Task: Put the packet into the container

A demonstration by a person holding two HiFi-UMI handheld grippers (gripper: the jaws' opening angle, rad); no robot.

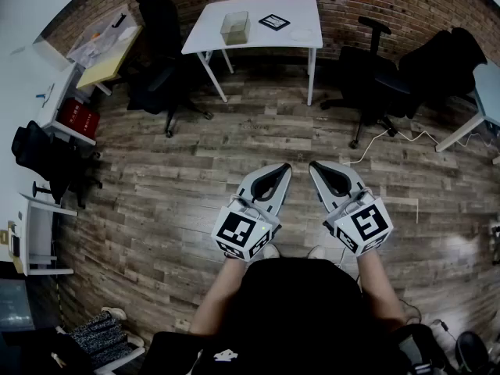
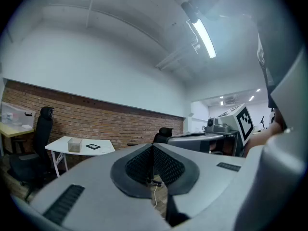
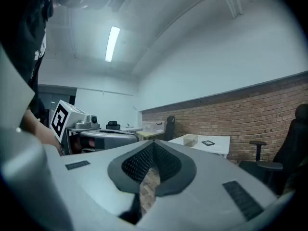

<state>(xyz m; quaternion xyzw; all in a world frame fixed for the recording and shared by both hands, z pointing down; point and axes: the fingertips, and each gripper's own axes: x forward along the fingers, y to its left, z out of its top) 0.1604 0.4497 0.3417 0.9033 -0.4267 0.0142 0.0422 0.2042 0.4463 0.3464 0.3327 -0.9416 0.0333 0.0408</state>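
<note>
Far side: black chair (image 1: 160,53), then white table (image 1: 301,33) with clear container (image 1: 234,27) and packet (image 1: 274,22) lying just apart on it, then second chair (image 1: 375,76). Wood floor (image 1: 234,147) lies between the table and the grippers. Jaws of left gripper (image 1: 284,167) and right gripper (image 1: 314,165) are pressed together, holding nothing, well apart from the table. Only the gripper views show the ceiling light (image 2: 204,37).

The left tool (image 1: 285,167) and right tool (image 1: 314,165) were pale grey with black meshed pads (image 2: 166,165), each with a black-and-white marker cube (image 1: 244,231) at its six o'clock end; the person wore a black top (image 1: 305,311).
</note>
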